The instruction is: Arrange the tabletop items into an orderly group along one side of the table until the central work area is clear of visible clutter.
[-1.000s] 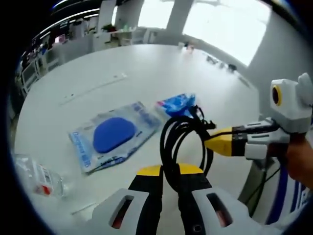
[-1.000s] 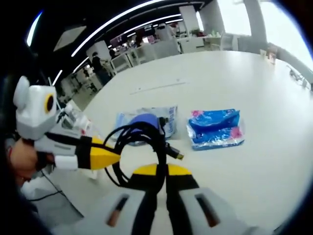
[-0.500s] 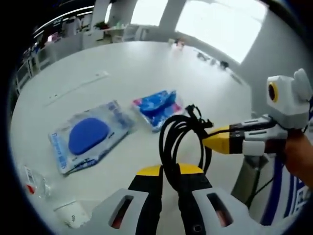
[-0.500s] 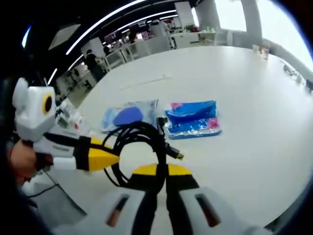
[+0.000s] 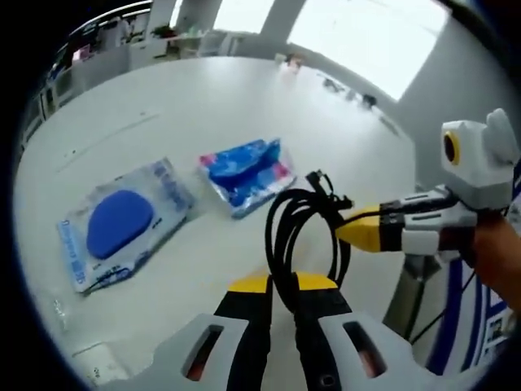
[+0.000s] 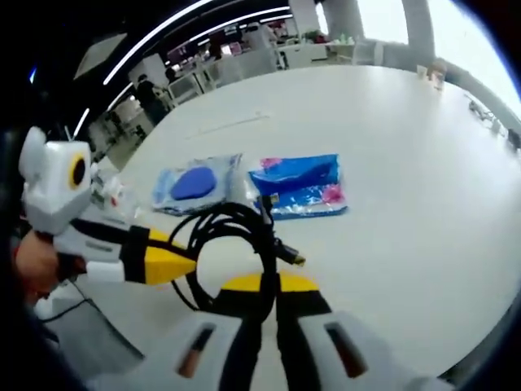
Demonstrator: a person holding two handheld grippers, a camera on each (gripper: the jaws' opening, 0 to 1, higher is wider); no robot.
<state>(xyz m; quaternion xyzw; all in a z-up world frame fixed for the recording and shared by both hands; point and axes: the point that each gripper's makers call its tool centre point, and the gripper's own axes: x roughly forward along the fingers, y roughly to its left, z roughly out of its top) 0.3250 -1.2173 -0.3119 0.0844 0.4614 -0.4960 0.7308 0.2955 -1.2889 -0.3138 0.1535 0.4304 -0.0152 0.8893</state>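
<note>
Left gripper view: the left claw (image 5: pixel 282 295) is closed on a coiled black cable (image 5: pixel 295 236), held above the white desk (image 5: pixel 203 106). The right claw (image 5: pixel 346 231) enters from 3 o'clock, also clamped on the coil. A blue pouch (image 5: pixel 244 169) lies at 11 o'clock, and a clear pack with a blue oval (image 5: pixel 120 223) lies at 9 o'clock, just beside it.

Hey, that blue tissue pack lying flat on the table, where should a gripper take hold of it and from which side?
Likely from above, along the raised crinkled fold at the blue tissue pack's near long edge. It lies flat on the white table, so its sides offer little to pinch; the soft wrapper should bunch between the jaws.
</note>
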